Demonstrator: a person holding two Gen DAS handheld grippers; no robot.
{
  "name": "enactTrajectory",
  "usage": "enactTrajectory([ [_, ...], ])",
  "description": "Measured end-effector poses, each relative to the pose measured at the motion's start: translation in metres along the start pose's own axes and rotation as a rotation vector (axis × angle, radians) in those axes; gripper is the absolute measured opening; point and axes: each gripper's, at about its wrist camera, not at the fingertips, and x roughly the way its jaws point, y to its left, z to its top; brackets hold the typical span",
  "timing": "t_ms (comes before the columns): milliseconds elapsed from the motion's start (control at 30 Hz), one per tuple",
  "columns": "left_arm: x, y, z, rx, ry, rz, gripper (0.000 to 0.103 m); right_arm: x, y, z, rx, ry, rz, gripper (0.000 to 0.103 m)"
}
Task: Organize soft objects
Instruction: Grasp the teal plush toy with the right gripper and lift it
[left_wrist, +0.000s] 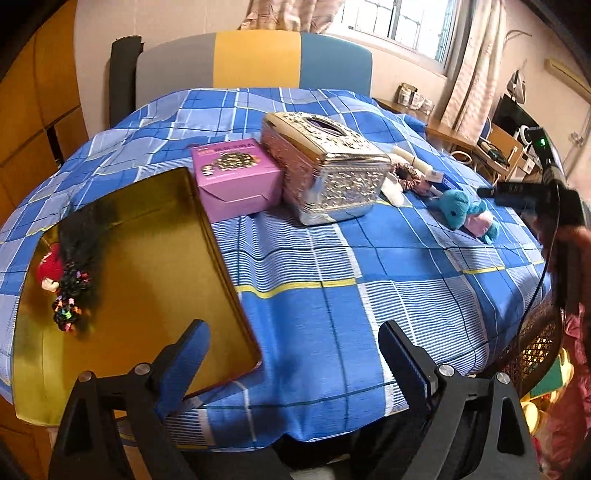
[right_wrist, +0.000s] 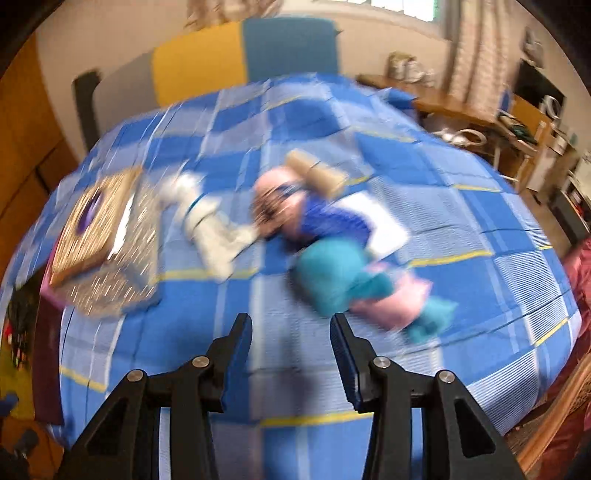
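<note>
A gold tin tray (left_wrist: 155, 258) lies at the left on the blue checked cloth. Inside it are a red plush toy (left_wrist: 50, 267) and a dark beaded hair piece (left_wrist: 74, 291). A teal and pink plush toy (left_wrist: 465, 216) (right_wrist: 351, 280) lies on the cloth at the right. Just behind it sits a pink scrunchie (left_wrist: 404, 173) (right_wrist: 273, 199). My left gripper (left_wrist: 291, 360) is open and empty over the tray's near right corner. My right gripper (right_wrist: 291, 354) is open and empty, just short of the teal toy; the right wrist view is blurred.
A silver embossed tissue box (left_wrist: 328, 166) (right_wrist: 107, 236) and a purple carton (left_wrist: 232, 177) stand mid-table. White tubes (right_wrist: 214, 236) and a cardboard roll (right_wrist: 314, 171) lie near the scrunchie. A chair (left_wrist: 258, 59) stands behind, a desk (left_wrist: 480, 144) to the right.
</note>
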Motion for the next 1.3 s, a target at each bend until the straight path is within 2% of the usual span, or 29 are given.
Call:
enactTrajectory([
  [33,0.001,-0.003,0.0,0.006,0.002,0.001,0.093,-0.001,-0.012,0.007,0.011,-0.016,-0.016,0.053],
  [100,0.002,-0.008,0.0,0.012,0.007,0.002,0.093,0.003,-0.027,0.019,0.007,-0.005,-0.038,0.079],
  [133,0.003,-0.011,0.0,0.016,0.009,0.002,0.093,0.009,-0.033,0.025,-0.002,0.02,-0.04,0.081],
  [300,0.008,-0.025,0.005,0.041,0.016,0.006,0.093,0.043,-0.045,0.038,-0.056,0.104,-0.083,0.081],
  [400,0.01,-0.034,0.007,0.062,0.02,0.011,0.093,0.06,-0.047,0.038,-0.043,0.142,-0.046,0.081],
  [667,0.023,-0.054,0.014,0.099,0.04,0.006,0.093,0.088,-0.049,0.028,0.021,0.153,0.069,0.081],
  [767,0.027,-0.062,0.018,0.111,0.037,0.003,0.093,0.089,-0.048,0.023,0.008,0.156,0.059,0.071],
  [800,0.029,-0.064,0.02,0.112,0.037,0.001,0.093,0.086,-0.048,0.024,0.011,0.142,0.07,0.06],
  [833,0.031,-0.067,0.022,0.113,0.035,-0.002,0.093,0.082,-0.047,0.024,0.02,0.127,0.105,0.053],
  [867,0.033,-0.071,0.025,0.114,0.034,-0.005,0.093,0.08,-0.047,0.024,0.027,0.119,0.13,0.035],
  [900,0.035,-0.074,0.028,0.116,0.035,-0.007,0.093,0.078,-0.047,0.024,0.031,0.109,0.147,0.028],
  [1100,0.046,-0.098,0.05,0.138,0.018,-0.021,0.093,0.062,-0.045,0.027,0.062,0.036,0.252,0.026],
  [1233,0.058,-0.118,0.067,0.154,0.015,-0.032,0.093,0.042,-0.067,0.03,0.184,-0.067,0.36,0.026],
  [1300,0.064,-0.128,0.074,0.166,0.009,-0.037,0.093,0.033,-0.083,0.031,0.262,-0.132,0.374,0.026],
])
